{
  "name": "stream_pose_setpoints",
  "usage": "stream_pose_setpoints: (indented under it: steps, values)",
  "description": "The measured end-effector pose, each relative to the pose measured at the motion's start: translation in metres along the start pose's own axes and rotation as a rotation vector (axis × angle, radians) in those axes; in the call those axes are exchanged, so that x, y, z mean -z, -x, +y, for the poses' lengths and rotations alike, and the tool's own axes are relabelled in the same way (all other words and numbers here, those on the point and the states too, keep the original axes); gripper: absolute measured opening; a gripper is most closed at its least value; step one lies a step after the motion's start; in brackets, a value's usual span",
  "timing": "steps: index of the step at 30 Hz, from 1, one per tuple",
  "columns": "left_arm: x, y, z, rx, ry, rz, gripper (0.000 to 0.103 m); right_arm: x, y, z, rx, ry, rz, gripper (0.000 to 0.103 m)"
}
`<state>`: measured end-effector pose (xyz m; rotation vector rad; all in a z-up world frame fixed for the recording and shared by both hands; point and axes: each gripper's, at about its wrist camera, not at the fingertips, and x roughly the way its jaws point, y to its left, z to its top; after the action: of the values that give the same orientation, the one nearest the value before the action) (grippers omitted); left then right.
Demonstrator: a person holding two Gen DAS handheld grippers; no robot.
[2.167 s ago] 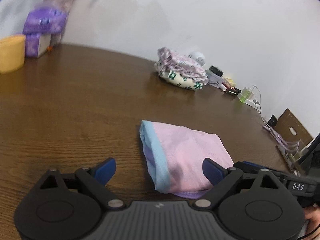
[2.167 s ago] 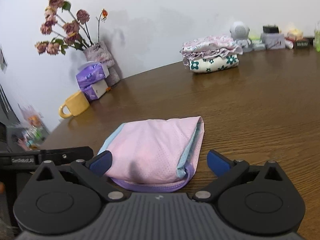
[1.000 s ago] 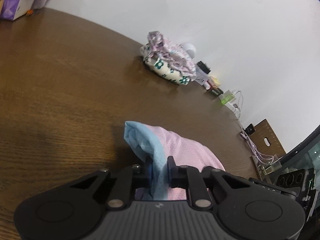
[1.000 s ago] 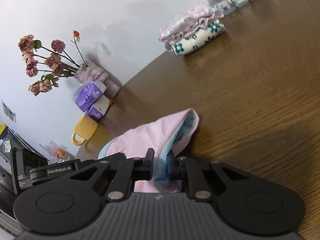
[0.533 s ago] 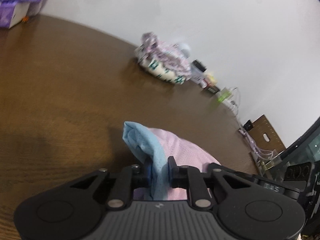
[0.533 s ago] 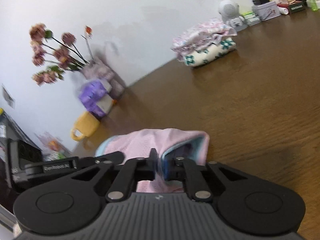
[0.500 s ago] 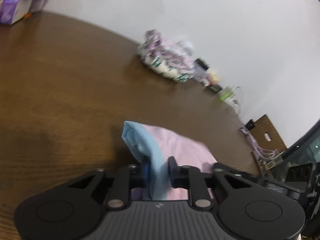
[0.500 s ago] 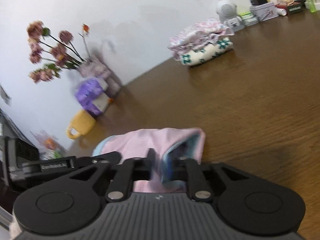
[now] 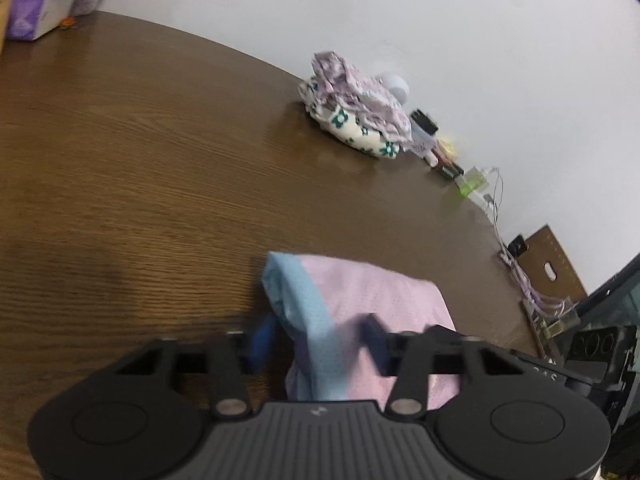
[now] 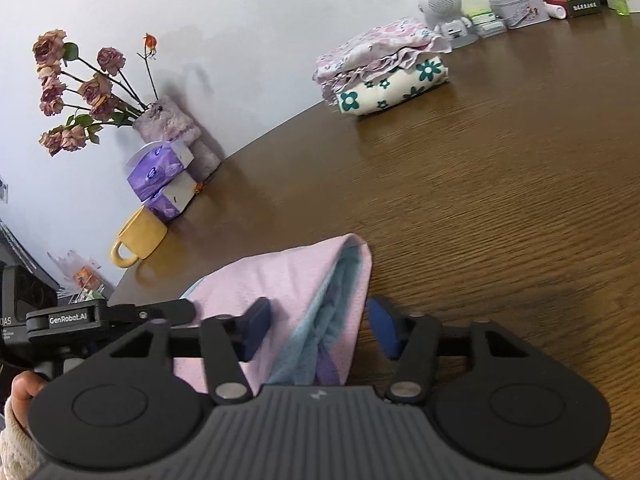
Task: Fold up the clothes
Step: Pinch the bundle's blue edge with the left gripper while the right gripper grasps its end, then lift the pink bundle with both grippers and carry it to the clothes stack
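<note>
a: table [image 9: 140, 152], dark wood grain, fills both views. on it, near edge, pink garment [image 9: 372, 300] folded, light blue band along one side.

b: fingers?

a: left gripper [image 9: 320, 344] jaws parted, blue pads standing off either side of the blue band. cloth lies between them, pads not pressing that i can see. both pads blurred, so contact is hard to judge. log-wise they have just been closing in again after a brief widening.

b: right one?

a: right gripper [image 10: 320, 330] jaws parted wider, one pad over the pink top layer, the other just beside the garment's open edge above bare wood. cloth between, not pinched. these too have just been closing from a wider spread.

b: hidden bits?

a: near end of the garment is cut off under both gripper bodies. purple lining shows only in the right view, inside the open edge.

b: what differs between views?

a: right view alone gives dried roses [image 10: 76, 88], purple tissue packs [image 10: 160, 172] whole, yellow mug [image 10: 140, 236], white round speaker [image 10: 440, 4], a hand [image 10: 20, 396] with cream sleeve holding the left gripper. left view alone gives cables [image 9: 516, 268] and brown board [image 9: 552, 264] at far right. folded floral pile [image 10: 384, 68] sits in both, well apart from the pink garment.
</note>
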<state>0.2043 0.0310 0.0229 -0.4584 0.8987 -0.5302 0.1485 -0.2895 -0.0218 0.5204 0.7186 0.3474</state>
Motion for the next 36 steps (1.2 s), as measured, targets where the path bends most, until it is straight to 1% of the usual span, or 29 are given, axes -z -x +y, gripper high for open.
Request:
stream_pose_setpoints:
  steps: [1,2,3,4,8,11,14,23,28,33,36]
  values:
    - [0.001,-0.005,0.002,0.017,0.014,0.008,0.015,0.002,-0.003,-0.003,-0.015,-0.013,0.004,0.015]
    - [0.003,-0.008,0.002,0.028,0.020,0.011,0.013,0.004,-0.005,-0.006,-0.035,-0.034,0.001,0.011]
    - [0.005,-0.008,0.000,0.023,0.008,0.001,0.013,0.007,-0.007,-0.010,-0.056,-0.058,-0.004,0.009]
    - [0.006,-0.008,-0.002,0.019,-0.004,-0.007,0.013,0.009,-0.007,-0.013,-0.068,-0.074,-0.012,0.008]
    - [0.008,-0.005,0.001,0.044,0.008,-0.022,0.012,0.009,-0.006,-0.022,-0.110,-0.169,-0.029,0.007]
    - [0.006,-0.002,0.001,0.054,0.006,-0.035,0.012,0.007,-0.005,-0.022,-0.129,-0.179,-0.047,0.006]
    - [0.005,0.003,-0.003,0.062,-0.008,-0.051,0.012,0.003,-0.003,-0.015,-0.144,-0.163,-0.065,0.006]
    - [-0.003,0.028,-0.023,0.085,-0.066,-0.117,0.012,-0.011,0.016,0.005,-0.144,-0.088,-0.120,0.006]
    - [-0.011,0.041,-0.043,0.076,-0.119,-0.150,0.012,-0.023,0.030,0.019,-0.138,-0.039,-0.154,0.006]
    - [-0.022,0.054,-0.068,0.067,-0.175,-0.213,0.012,-0.039,0.047,0.036,-0.108,0.039,-0.203,0.006]
    - [-0.030,0.061,-0.087,0.052,-0.216,-0.263,0.012,-0.052,0.056,0.048,-0.075,0.093,-0.244,0.006]
